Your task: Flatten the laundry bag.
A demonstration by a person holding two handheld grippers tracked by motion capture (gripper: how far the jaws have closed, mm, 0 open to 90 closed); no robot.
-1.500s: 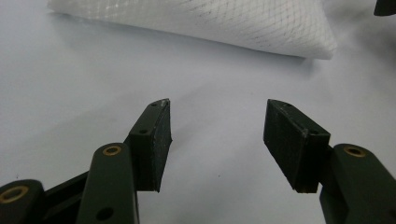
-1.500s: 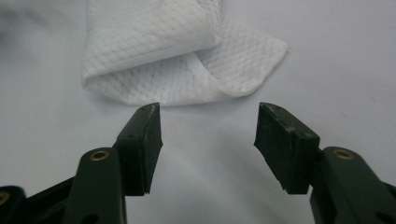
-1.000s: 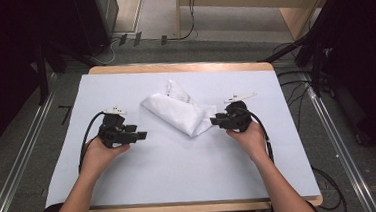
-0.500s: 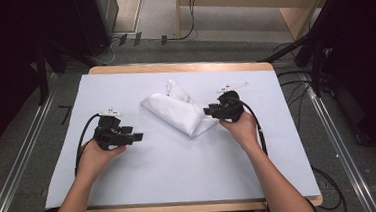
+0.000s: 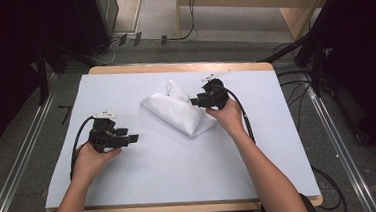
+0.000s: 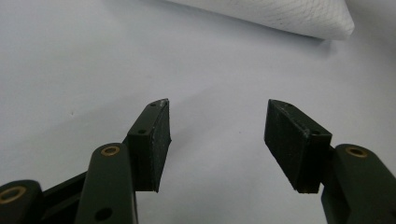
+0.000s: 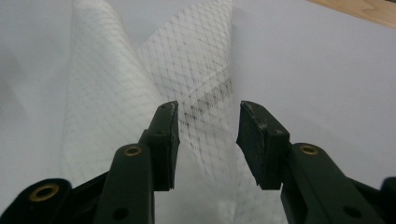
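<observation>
A folded white mesh cloth [image 5: 175,112] lies at the middle of the table, one corner sticking up at its far end. My right gripper [image 5: 194,101] hovers at the cloth's far right edge and points left. Its jaws have just been opening and stand apart; the cloth [image 7: 107,93] shows behind the gap and no pad presses on it. My left gripper [image 5: 133,138] rests at the left and points right, a short way from the cloth. In the left gripper view the jaws stand wide open [image 6: 215,126] over bare surface, with the cloth's edge [image 6: 280,16] beyond.
The white table cover [image 5: 181,176] spreads over the wooden table, whose rim [image 5: 173,67] shows at the far side. Black cables trail from both grippers. Dark equipment and metal rails flank the table.
My right hand has moved up the view and leftward along the cloth's right edge, and its jaws look wider apart. The left hand has barely shifted.
</observation>
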